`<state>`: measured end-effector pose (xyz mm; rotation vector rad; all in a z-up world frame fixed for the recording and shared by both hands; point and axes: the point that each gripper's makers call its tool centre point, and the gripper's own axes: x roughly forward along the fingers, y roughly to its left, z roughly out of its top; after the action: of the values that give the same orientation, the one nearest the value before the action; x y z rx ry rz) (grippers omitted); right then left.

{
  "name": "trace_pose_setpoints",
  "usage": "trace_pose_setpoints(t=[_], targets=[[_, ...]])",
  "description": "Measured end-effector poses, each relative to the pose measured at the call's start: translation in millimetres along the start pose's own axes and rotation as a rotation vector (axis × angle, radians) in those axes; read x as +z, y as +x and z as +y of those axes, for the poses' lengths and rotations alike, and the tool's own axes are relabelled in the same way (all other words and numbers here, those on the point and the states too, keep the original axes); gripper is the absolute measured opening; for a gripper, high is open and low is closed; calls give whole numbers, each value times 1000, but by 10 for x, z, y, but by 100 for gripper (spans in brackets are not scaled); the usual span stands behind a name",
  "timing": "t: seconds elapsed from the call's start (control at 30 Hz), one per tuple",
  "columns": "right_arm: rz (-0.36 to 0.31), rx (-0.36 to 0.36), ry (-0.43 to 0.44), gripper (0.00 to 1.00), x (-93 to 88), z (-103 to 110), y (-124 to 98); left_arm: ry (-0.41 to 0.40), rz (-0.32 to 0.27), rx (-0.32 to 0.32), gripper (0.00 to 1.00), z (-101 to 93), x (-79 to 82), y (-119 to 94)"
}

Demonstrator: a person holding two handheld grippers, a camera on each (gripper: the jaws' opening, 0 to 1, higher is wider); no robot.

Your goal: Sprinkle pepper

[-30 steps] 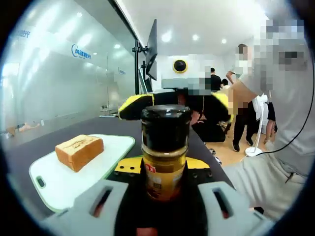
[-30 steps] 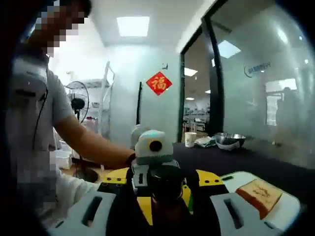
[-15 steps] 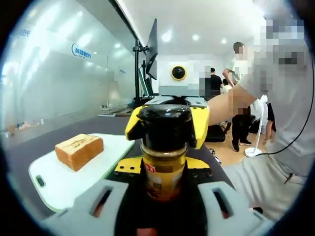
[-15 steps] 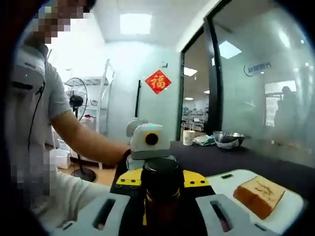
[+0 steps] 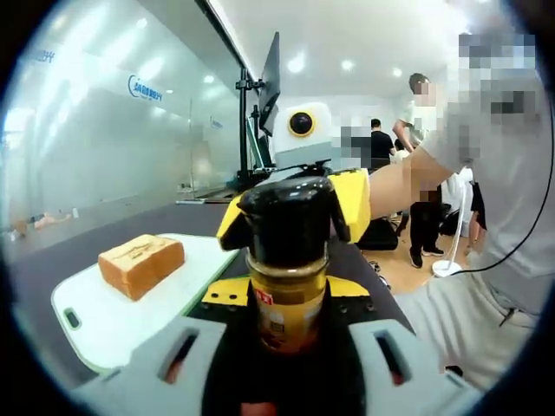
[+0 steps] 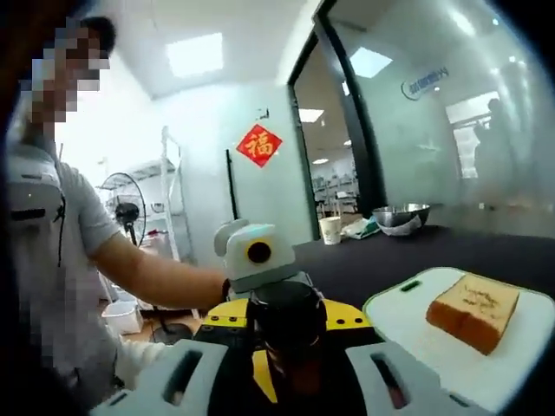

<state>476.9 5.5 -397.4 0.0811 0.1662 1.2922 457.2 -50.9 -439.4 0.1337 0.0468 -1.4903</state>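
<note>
Left gripper view: the left gripper [image 5: 282,347] has its jaws clamped on the body of an upright pepper jar [image 5: 286,286], while the right gripper [image 5: 295,204], facing it, has its jaws closed around the jar's black lid [image 5: 286,217]. Beside the jar, a slice of toast [image 5: 140,265] lies on a white cutting board [image 5: 113,325] on the dark table [image 5: 52,269].

Right gripper view: the toast [image 6: 473,312] sits off to the right.

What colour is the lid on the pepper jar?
Black. The round lid tops the glass pepper jar, clearest in the left gripper view.
</note>
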Motion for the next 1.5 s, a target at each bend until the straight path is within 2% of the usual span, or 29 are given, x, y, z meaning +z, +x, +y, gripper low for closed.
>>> trace_pose_setpoints(t=[0.13,0.17,0.33,0.43,0.67,0.77,1.03,1.07,1.37,1.5], targets=[[-5,3,49,25,12,11,4,-1,1,1,20,-41,13,31],[-6,8,86,25,21,31,3,-2,1,1,20,-42,13,32],[1,12,168,26,33,11,11,-3,1,3,20,-2,1,20],[8,8,187,26,44,24,20,-3,0,3,20,11,-1,14],[23,5,289,26,53,31,23,2,-1,1,20,39,-10,-6],[15,11,382,26,67,16,21,2,-1,1,20,44,-10,-5],[5,20,485,25,74,42,17,0,-2,0,20,66,-12,-8],[3,21,518,25,76,39,20,2,-2,0,20,71,-12,-11],[3,29,628,27,77,-11,50,1,-3,-1,20,-56,29,60],[-26,47,735,25,137,-14,65,5,-2,-4,20,-86,34,77]])
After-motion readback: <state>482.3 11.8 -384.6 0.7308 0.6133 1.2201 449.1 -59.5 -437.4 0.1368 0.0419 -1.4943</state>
